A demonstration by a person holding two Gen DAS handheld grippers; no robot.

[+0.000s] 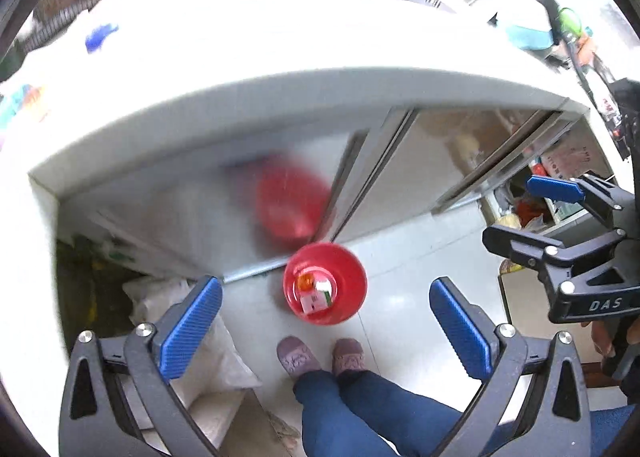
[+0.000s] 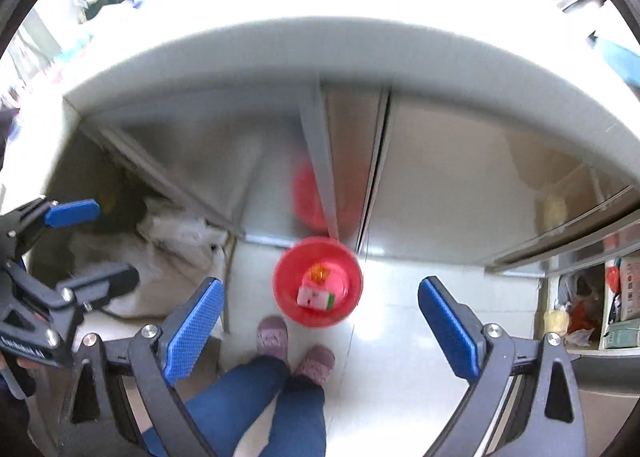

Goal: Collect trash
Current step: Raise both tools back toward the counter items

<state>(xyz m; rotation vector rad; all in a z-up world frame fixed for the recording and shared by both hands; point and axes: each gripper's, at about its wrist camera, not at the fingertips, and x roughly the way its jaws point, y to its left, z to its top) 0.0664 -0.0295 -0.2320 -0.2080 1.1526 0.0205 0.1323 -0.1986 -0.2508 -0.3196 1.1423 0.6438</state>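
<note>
Left wrist view: red bin (image 1: 325, 283) holds a carton (image 1: 314, 299); both grippers released, empty; blue scrap (image 1: 101, 36) remains on far-left counter (image 1: 248, 97)

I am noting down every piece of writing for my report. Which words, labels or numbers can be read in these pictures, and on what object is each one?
"DAS": on the black body of the right gripper, left wrist view.
Print on the small carton in the red bin: too small to read.
Packages on the open shelf: blurred, unreadable.
</note>
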